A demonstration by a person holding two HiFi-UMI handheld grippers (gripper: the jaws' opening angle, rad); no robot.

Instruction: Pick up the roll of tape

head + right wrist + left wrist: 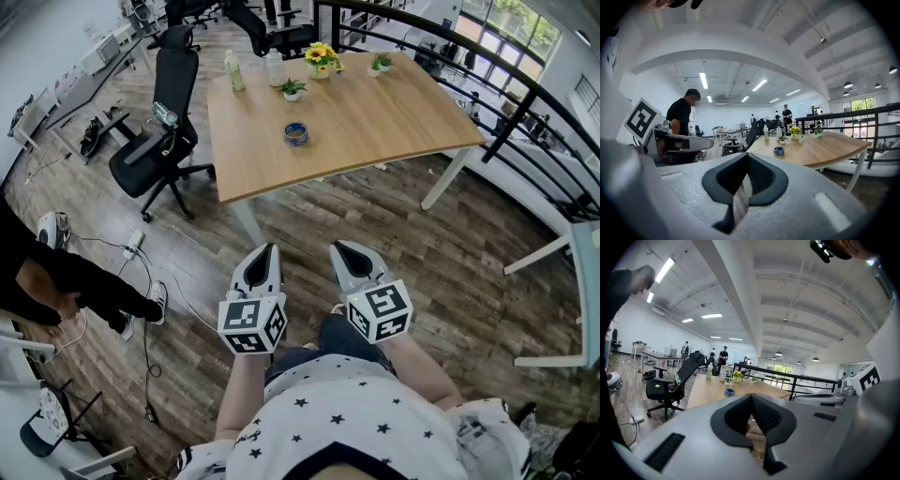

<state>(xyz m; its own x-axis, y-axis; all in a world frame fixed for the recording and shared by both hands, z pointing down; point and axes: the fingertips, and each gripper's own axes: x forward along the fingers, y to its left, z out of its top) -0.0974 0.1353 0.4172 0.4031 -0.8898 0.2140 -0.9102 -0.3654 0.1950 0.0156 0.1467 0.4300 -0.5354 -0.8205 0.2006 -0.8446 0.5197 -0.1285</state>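
Left claw [265, 251]: clenched, pad tips meet, nothing btwn them; its own view [751, 397] shows only a sliver of floor below the closed tips. Right claw [345, 248]: same, fully clenched, empty [746, 157]. Both are held side by side close to the wearer's body, over the wood-plank floor [394, 244], pointing toward the tabletop [375, 131] and tipped slightly down. Neither touches anything. Each has 1 marker cube at its rear.

Roll of tape [295, 133]: 1, blue, lying flat on the tabletop, near its middle and toward the left side. Well apart from both claws, w/ a stretch of floor btwn. Also seen past the claw tips in the left gripper view [730, 392] and the right gripper view [778, 151].

Other counts on the tabletop, all at the far side:
- bottles: 2, a greenish one [232, 70] and a clear one [275, 67], upright
- potted plants: 3, 1 w/ yellow flowers [322, 58] and 2 small green ones [292, 89] [380, 63]

Off the tabletop: 1 black office chair [159, 141] just beside its left edge, a dark railing [525, 94] at right, and 1 person in black [56, 277] at the head view's left edge.
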